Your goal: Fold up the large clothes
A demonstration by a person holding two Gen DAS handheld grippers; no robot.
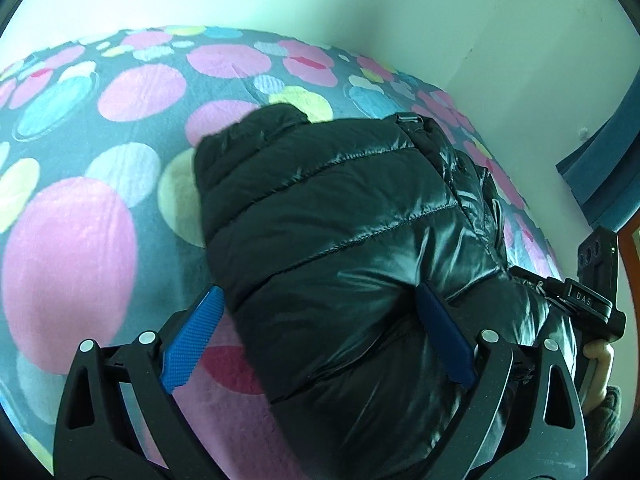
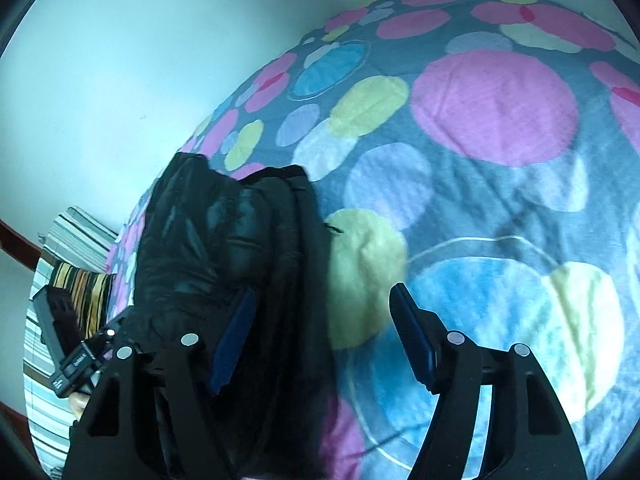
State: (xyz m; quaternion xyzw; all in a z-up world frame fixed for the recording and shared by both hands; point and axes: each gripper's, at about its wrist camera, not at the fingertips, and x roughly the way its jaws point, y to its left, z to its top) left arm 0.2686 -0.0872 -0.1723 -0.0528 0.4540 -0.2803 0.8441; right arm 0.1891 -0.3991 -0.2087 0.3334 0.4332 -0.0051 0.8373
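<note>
Left gripper spread wide, straddling the near end of the black puffer jacket; blue fingers sit either side of the bulk, not pinching. Jacket lies bundled lengthwise on the dotted blanket, near the wall-side edge of the bed. Right gripper also spread, one finger against the jacket's flank, the other over bare blanket, holding nothing. Judgement: shell is shiny and slick, fill soft, light and springy, so folds likely puff back open. Best hold looks like a quilted seam or hem edge, not the fat middle.
</note>
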